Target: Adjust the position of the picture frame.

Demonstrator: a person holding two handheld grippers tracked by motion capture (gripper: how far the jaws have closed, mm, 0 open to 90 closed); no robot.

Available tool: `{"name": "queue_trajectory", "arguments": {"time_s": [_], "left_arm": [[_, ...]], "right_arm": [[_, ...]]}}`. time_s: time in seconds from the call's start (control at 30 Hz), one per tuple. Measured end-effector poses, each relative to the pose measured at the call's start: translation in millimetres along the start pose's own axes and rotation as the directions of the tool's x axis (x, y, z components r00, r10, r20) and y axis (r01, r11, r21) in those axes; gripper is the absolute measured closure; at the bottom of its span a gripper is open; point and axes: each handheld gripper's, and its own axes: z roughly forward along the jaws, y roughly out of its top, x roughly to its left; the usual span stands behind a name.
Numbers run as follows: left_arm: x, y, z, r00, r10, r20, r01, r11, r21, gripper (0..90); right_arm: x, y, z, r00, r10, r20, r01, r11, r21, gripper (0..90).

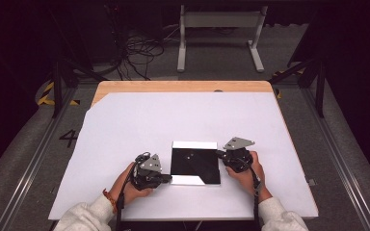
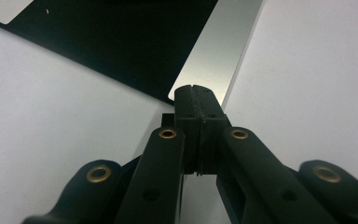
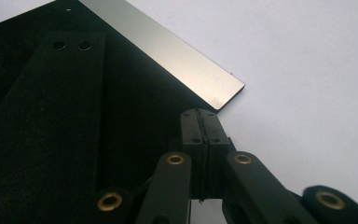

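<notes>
Resting low on the white sheet (image 1: 125,125), both forearms in light grey sleeves come in from the near edge, hands wrapped round the grippers. The left gripper (image 1: 169,179) has its jaws pressed together, tips at the near left corner of the black square plate (image 1: 195,166); up close the tips (image 2: 196,88) sit just over its shiny silver edge strip. The right gripper (image 1: 218,153) is closed too, tips at the far right corner. The plate is flat, glossy black with silver strips along its near and far edges. A painted "4" (image 1: 69,138) marks the floor left of the wooden table (image 1: 183,86).
</notes>
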Motion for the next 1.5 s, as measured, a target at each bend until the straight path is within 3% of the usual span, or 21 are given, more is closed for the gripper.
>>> {"name": "queue_trajectory", "arguments": {"time_s": [0.27,0.43,0.63,0.77,1.0,1.1,1.33,1.5], "left_arm": [[-1.2,-1.3,-0.1,0.9995,0.031,-0.009,-0.031,0.9995,-0.005,88.8],[0.3,-2.2,-0.1,0.9997,0.025,-0.001,-0.025,0.9996,-0.013,88.2],[-1.5,-2.7,-1.7,0.9994,0.033,-0.012,-0.033,0.9994,-0.008,83.4],[-2.6,-3.6,-4.2,0.9986,0.053,0.007,-0.053,0.9985,-0.015,81.8],[-5.3,-8.4,-18.2,0.9955,0.065,-0.069,-0.068,0.9969,-0.039,79.1],[-5.4,-13.0,-26.3,0.9921,0.061,-0.109,-0.068,0.9955,-0.066,75.5],[-5.0,-25.3,-33.6,0.9912,0.036,-0.128,-0.047,0.9955,-0.083,64.2],[-6.6,-39.9,-39.9,0.9806,0.016,-0.195,-0.033,0.9961,-0.081,52.7]], "right_arm": [[0.5,-1.9,-1.1,1.0000,-0.001,-0.009,0.000,1.000,-0.005,90.0],[2.7,-5.1,-5.1,0.9997,-0.012,-0.020,0.012,1.000,-0.005,90.0],[9.0,-9.6,-13.1,0.9980,-0.010,-0.062,0.011,1.000,0.006,90.0],[13.7,-12.7,-18.7,0.9967,-0.019,-0.079,0.020,1.000,0.017,90.0],[12.7,-14.3,-20.9,0.9949,-0.008,-0.101,0.010,1.000,0.017,90.0],[14.3,-13.7,-24.4,0.9945,-0.043,-0.095,0.046,0.998,0.036,89.8],[14.8,-20.3,-36.1,0.9929,-0.067,-0.099,0.073,0.996,0.060,87.8],[15.3,-24.6,-44.7,0.9908,-0.072,-0.115,0.081,0.994,0.069,86.9]]}}
